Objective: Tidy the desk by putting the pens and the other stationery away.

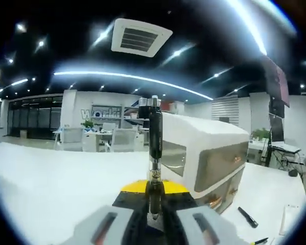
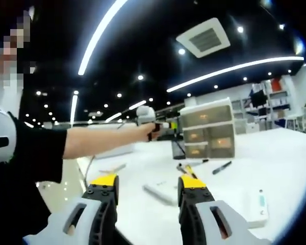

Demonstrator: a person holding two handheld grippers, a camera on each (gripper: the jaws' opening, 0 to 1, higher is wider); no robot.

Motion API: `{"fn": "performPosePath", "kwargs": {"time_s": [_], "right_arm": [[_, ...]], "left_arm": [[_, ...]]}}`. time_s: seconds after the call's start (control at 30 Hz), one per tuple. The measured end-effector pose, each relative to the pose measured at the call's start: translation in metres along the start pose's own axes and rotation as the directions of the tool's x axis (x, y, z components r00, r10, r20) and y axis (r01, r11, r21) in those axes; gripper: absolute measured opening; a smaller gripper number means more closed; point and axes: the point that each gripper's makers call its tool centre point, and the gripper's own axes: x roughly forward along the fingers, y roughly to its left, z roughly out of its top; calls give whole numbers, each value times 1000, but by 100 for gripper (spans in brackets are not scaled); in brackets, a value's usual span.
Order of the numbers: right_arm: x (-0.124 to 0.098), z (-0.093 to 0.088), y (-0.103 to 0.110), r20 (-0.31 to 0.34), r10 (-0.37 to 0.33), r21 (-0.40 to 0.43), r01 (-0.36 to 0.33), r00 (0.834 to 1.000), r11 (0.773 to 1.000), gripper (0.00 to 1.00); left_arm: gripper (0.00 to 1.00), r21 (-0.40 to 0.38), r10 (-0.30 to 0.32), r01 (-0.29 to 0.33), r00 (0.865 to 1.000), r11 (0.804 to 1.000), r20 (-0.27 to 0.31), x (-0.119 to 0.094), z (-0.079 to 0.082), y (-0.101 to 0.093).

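The left gripper [image 1: 153,214] holds a black pen [image 1: 155,153] upright, by the drawer box [image 1: 209,158]. The right gripper [image 2: 148,196] is wide open, with pens [image 2: 222,167] lying on the desk [image 2: 275,158].

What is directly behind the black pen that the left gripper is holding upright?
Behind the black pen, held by the left gripper, stands a white drawer unit with translucent drawer fronts. The pen covers a narrow strip of its near corner. What the drawers contain cannot be seen.
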Motion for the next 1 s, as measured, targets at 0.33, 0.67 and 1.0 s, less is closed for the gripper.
{"fn": "performPosePath", "kwargs": {"time_s": [0.33,0.67,1.0], "right_arm": [[3,-2,2,0,13,11,-13,1000,1000,44],[1,0,4,4,10,7,-10,1000,1000,44],[1,2,7,6,10,-3,-10,1000,1000,45]], "left_arm": [[9,12,-5,5,1000,1000,0,8,-6,2],[9,15,-1,1,1000,1000,7,6,-6,-7],[25,31,16,-16,1000,999,-12,5,-17,-7]]}}
